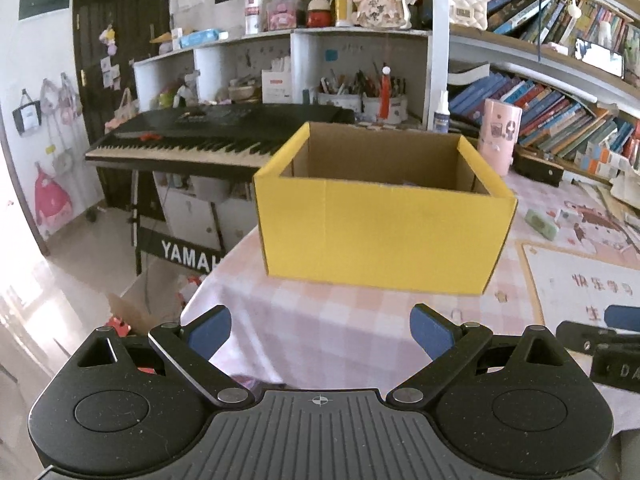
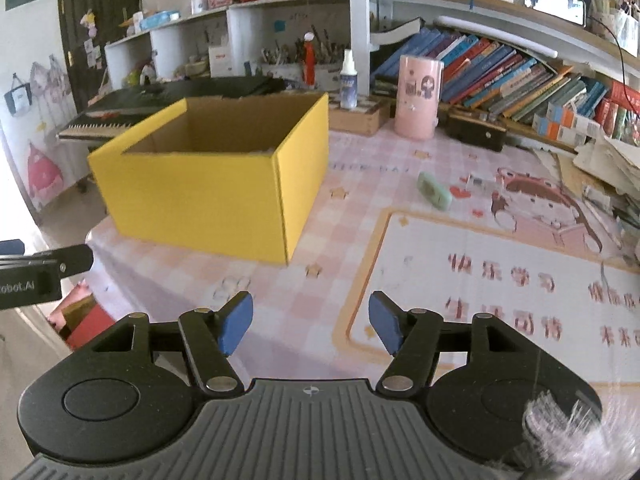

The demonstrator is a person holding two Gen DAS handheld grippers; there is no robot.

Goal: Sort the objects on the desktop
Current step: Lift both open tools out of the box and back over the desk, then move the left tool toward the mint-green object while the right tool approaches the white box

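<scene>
Right wrist view puts the yellow cardboard box (image 2: pixel 208 184) at the near left corner of the pink checked table (image 2: pixel 320 240), open at the top, so it reads as the bin the loose desk items go into; its floor is hidden by the front wall. A pale green eraser-like block (image 2: pixel 434 191) lies flat on the cloth to the right of the box, well apart from it, with a small clear item (image 2: pixel 478 182) just beyond; these look like the things left to sort. The right gripper (image 2: pixel 312 322) hovers above the printed mat (image 2: pixel 500 288) with its jaws spread and nothing between them, probably ready to reach for the green block. The left gripper (image 1: pixel 320 334) faces the box front, jaws likewise wide and empty, perhaps placed to steady it. A pink cylinder (image 2: pixel 418 96) stands behind, by the bookshelf (image 2: pixel 520 76)
</scene>
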